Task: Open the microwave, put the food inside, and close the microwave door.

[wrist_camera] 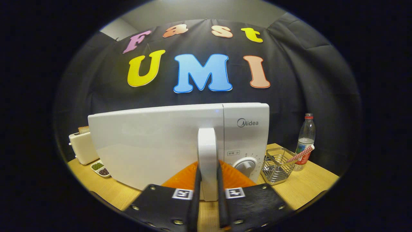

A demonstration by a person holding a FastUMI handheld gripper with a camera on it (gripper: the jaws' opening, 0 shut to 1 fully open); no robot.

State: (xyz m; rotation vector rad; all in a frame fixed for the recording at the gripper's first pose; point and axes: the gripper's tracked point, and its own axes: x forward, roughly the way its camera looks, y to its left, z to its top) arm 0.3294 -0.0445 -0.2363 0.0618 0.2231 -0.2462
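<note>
A white microwave (246, 135) stands on the wooden table (309, 187), straight ahead of me. Its wide door (145, 145) has a vertical white handle (207, 145) near its right edge, beside the control panel with a round knob (245, 166). My gripper (208, 193) is shut on the lower part of that handle, one finger pressing on each side. I cannot tell whether the door is closed or a little ajar.
Left of the microwave stand a white toaster (82, 148) with bread in its slot and a small divided dish (100, 169) of green and dark beans. Right of it are a wire basket (276, 166) holding a striped stick and a water bottle (305, 141).
</note>
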